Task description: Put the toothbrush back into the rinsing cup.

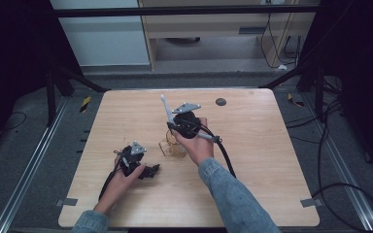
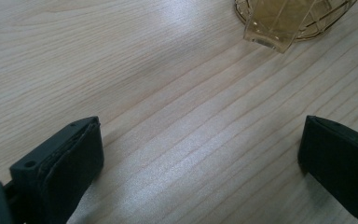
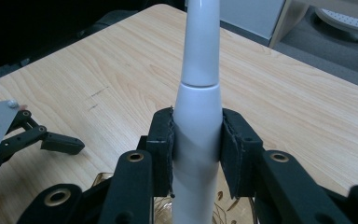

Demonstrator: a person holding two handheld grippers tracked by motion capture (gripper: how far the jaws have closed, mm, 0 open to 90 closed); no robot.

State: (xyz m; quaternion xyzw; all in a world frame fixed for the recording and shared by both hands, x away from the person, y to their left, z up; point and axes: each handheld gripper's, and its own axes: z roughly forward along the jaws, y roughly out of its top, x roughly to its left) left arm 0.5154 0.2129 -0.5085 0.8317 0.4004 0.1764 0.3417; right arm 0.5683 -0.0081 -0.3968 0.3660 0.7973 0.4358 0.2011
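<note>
Upright, slightly tilted: a slim white plastic electric-toothbrush-shaped handle [image 3: 198,140], its narrower upper section tapering upward. Right gripper [image 3: 197,151] is clenched on it, both black pads pressed against the handle's thicker lower body. Its lower end sits over a golden wire-frame cup holder with a clear amber insert [image 1: 171,146], near the middle of the light wooden table [image 1: 252,145]; whether the handle's base rests inside the holder cannot be told. From the high view, the handle [image 1: 165,109] rises above the right gripper [image 1: 171,127]. Left gripper [image 1: 150,170] rests low on the table, near the holder's left side, jaws spread wide with bare wood between them. Holder [image 2: 289,21] lies ahead of the left jaws, apart from them.
</note>
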